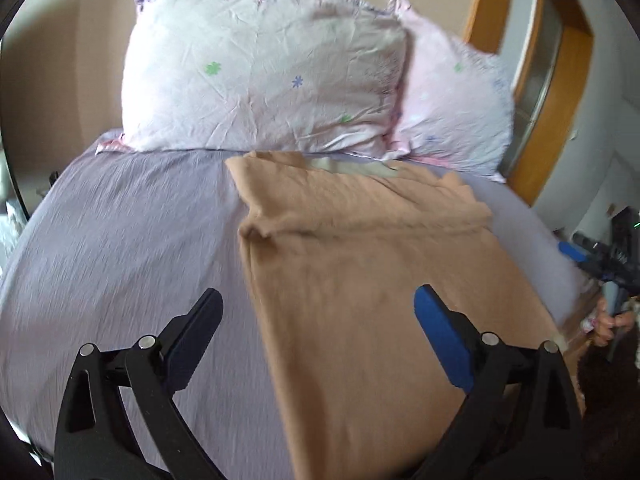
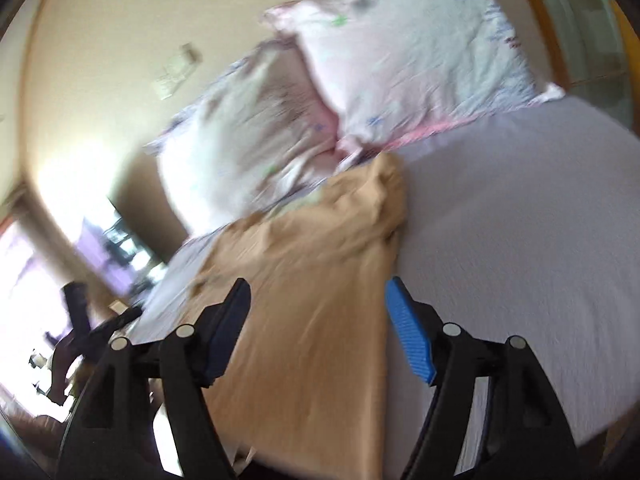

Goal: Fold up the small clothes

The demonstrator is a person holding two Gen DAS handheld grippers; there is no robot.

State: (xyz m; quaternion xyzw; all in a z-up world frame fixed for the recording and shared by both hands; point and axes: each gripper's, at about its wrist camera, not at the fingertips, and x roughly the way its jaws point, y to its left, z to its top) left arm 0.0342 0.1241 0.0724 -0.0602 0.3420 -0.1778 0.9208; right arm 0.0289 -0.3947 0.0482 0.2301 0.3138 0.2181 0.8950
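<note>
A tan garment lies spread on the lilac bed sheet, with a folded ridge across its upper part and a grey band at its far edge. My left gripper is open and empty, hovering over the garment's left edge. In the right wrist view the same tan garment lies with a bunched corner near the pillows. My right gripper is open and empty above the garment's right edge. The right gripper also shows at the far right of the left wrist view.
Two floral pillows lean against the beige wall at the head of the bed. A wooden door frame stands to the right. The bed's right edge lies beside the garment. The right wrist view is blurred.
</note>
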